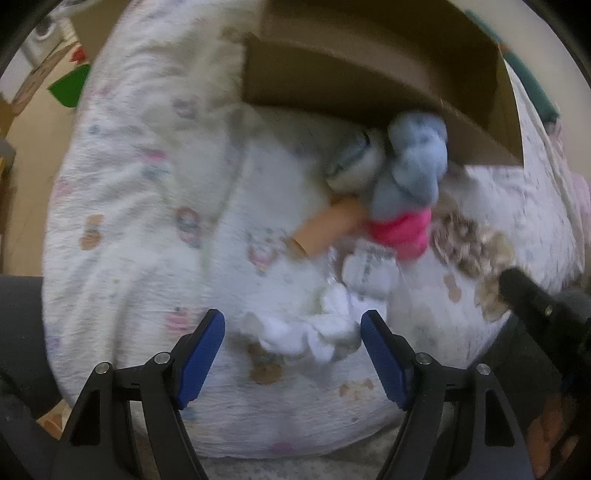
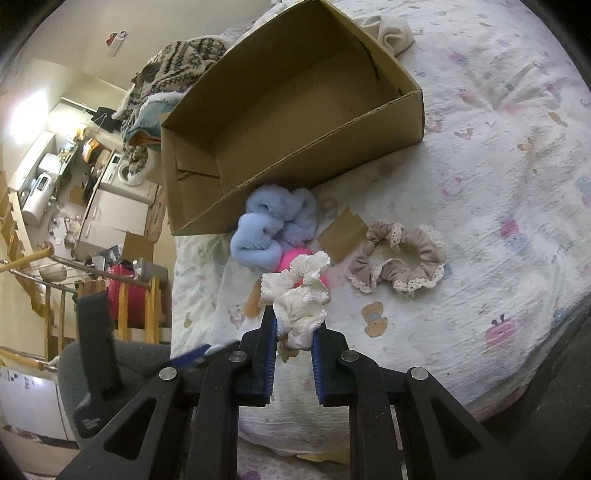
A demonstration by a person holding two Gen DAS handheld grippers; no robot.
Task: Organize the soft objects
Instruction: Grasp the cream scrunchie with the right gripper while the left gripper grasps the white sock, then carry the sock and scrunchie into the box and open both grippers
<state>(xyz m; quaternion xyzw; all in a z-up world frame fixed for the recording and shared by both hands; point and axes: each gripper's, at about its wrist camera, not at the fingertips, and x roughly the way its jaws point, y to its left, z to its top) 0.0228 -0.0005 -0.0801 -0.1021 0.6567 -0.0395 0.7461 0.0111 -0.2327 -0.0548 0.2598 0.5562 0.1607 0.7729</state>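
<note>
My left gripper [image 1: 291, 317] points down at the printed bed cover [image 1: 129, 184], open, with a white fluffy scrunchie [image 1: 306, 336] lying between its blue pads. Beyond it lie a blue fluffy scrunchie [image 1: 413, 158], a pink one [image 1: 402, 229] and a beige lace-edged one [image 1: 472, 243], all in front of the open cardboard box [image 1: 369, 66]. My right gripper [image 2: 293, 325] is shut on a cream lace scrunchie [image 2: 303, 295] and holds it just above the cover. In the right wrist view the blue scrunchie [image 2: 273, 229] touches the box [image 2: 295, 110]; the beige scrunchie [image 2: 399, 258] lies to the right.
A tan cardboard scrap [image 2: 343, 232] and a white labelled cloth [image 1: 369, 269] lie among the scrunchies. A knitted blanket heap [image 2: 177, 62] sits behind the box, and a cream cloth [image 2: 388, 29] beside it. The bed's edge [image 2: 181, 280] drops to a wooden rail [image 2: 122, 280] on the left.
</note>
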